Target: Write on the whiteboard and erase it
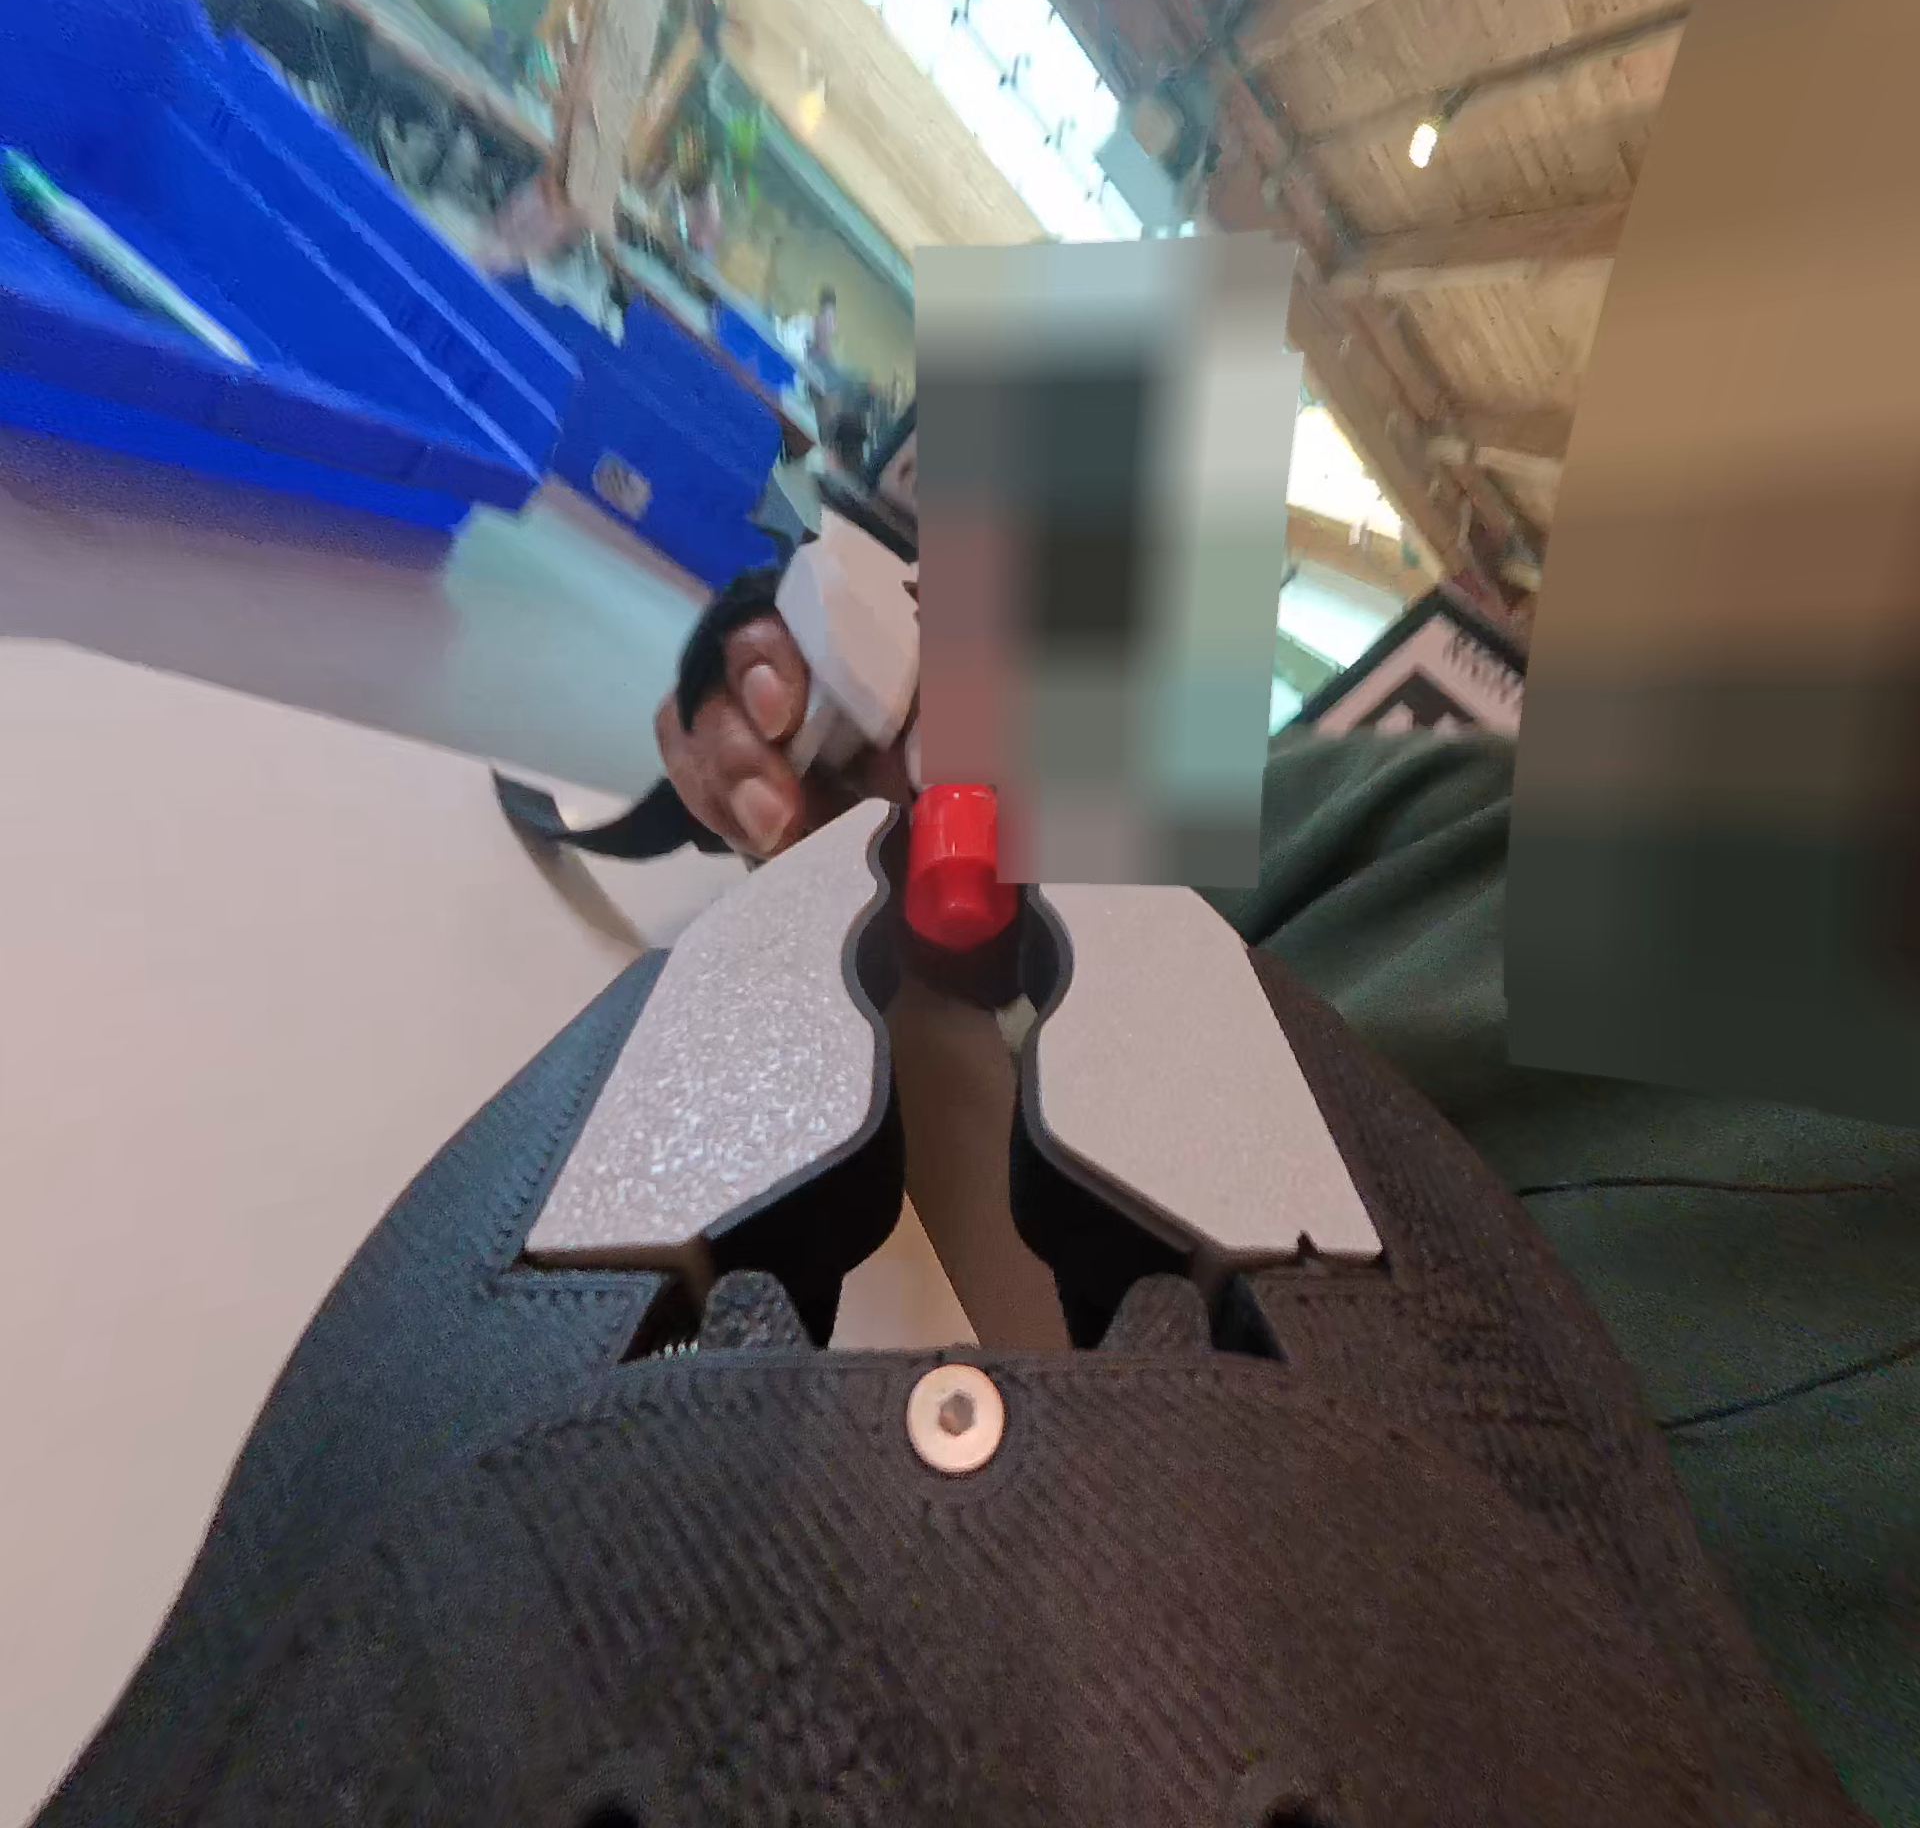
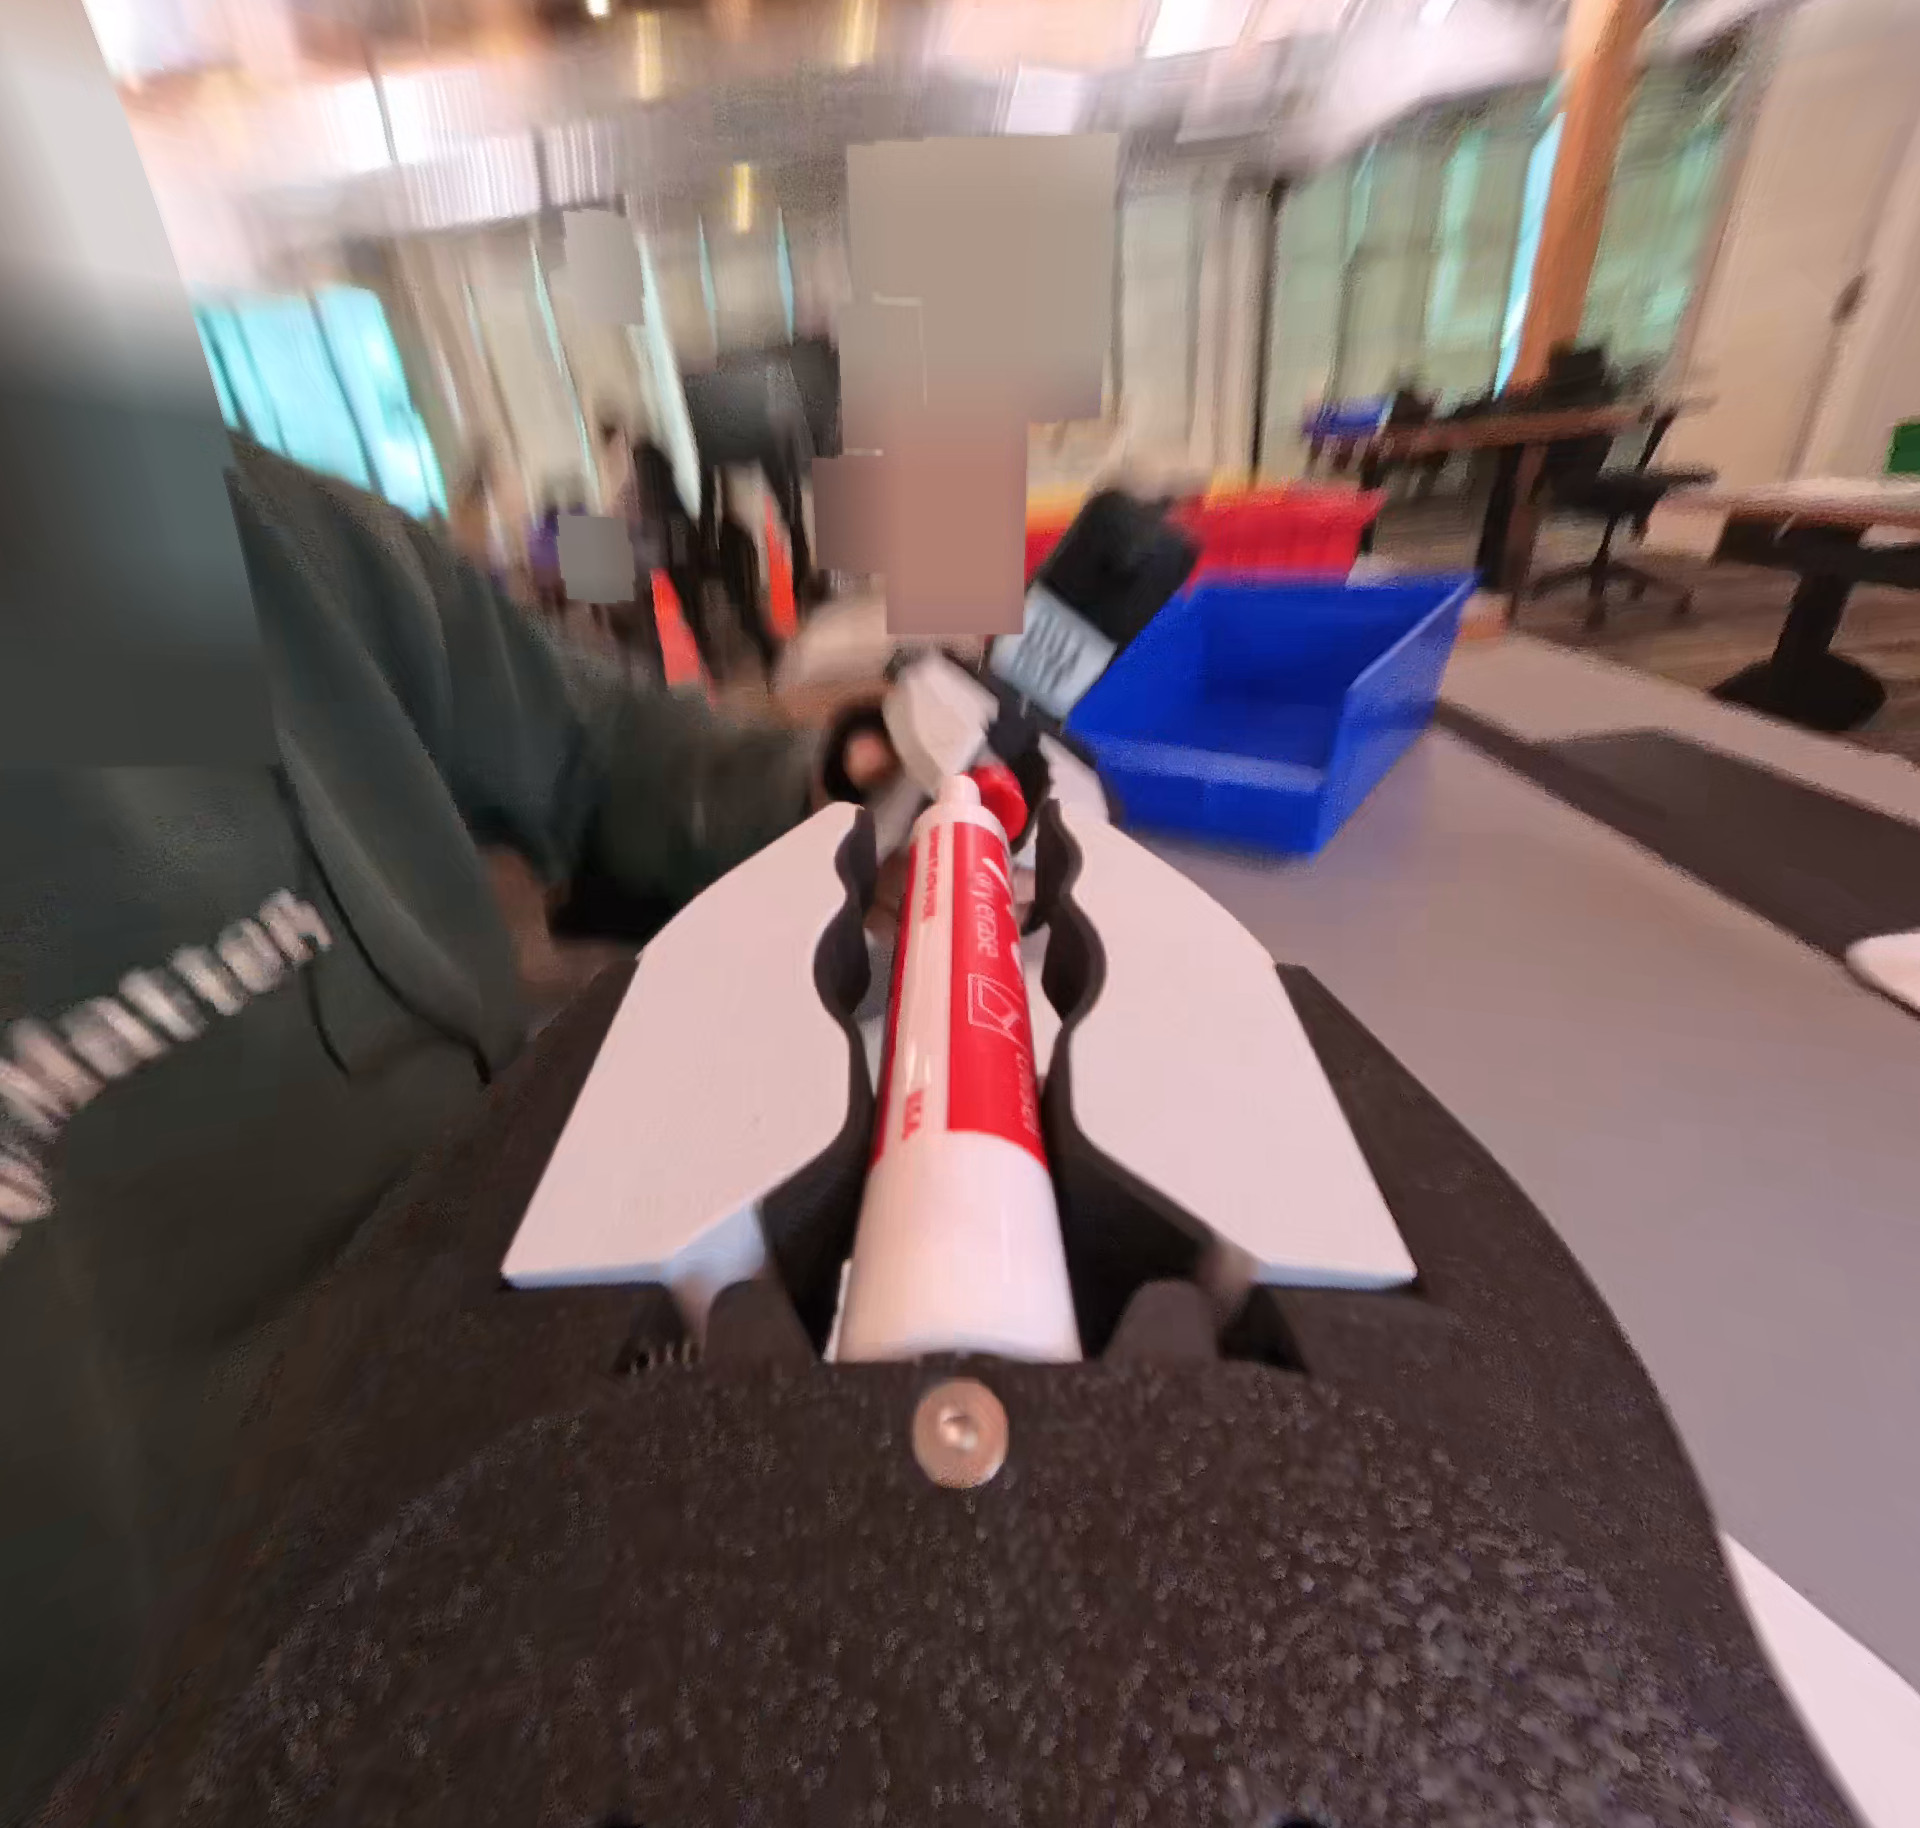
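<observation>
My right gripper is shut on a red and white marker, whose barrel lies lengthwise between the fingers. The red cap is at the marker's far end. My left gripper is shut on this red cap, tip to tip with the right gripper. The left gripper's white fingers show beyond the marker in the right wrist view. I cannot tell whether the cap is seated on the marker. A white board corner shows at lower right.
A pale tabletop lies left of the left gripper, with blue bins behind it. A blue bin stands on the grey table, a dark object leaning at its edge. The person's green sweatshirt and hand are close.
</observation>
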Motion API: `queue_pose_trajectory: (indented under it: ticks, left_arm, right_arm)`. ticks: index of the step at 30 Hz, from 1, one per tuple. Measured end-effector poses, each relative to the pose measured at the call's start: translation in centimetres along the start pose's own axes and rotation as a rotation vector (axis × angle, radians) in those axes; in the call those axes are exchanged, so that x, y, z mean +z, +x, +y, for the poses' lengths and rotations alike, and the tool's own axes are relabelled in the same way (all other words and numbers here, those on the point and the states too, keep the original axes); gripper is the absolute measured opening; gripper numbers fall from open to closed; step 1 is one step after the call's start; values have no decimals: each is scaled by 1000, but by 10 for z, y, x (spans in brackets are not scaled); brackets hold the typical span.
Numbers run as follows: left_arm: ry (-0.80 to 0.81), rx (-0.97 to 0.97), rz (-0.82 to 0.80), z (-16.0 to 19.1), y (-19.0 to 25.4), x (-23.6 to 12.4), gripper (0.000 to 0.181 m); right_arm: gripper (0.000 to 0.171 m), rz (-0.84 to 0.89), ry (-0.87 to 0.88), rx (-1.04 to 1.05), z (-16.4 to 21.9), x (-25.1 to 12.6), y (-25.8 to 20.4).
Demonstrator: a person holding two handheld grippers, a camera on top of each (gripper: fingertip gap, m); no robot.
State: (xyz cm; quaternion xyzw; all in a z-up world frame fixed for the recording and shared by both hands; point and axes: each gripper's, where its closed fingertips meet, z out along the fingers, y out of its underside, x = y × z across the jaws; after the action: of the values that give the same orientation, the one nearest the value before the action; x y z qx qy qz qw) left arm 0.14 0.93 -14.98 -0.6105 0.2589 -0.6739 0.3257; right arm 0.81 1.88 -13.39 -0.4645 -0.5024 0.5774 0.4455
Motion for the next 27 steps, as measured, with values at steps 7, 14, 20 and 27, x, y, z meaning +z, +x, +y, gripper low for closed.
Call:
queue_pose_trajectory:
  ticks: [7, 14, 20, 27]
  left_arm:
    - [105, 369, -215, -54, 1, -45, 20]
    - [40, 498, -395, -38, -21, -52, 20]
    - [16, 590, -488, -47, -14, -60, 20]
    - [-28, 515, -610, -10, -32, -102, 20]
  right_arm:
    - [33, 121, 6, -41, -9, -32, 30]
    - [33, 154, -56, -5, 8, -32, 43]
    - [34, 216, -165, -28, 27, -29, 46]
    - [34, 201, -320, -31, 59, -8, 45]
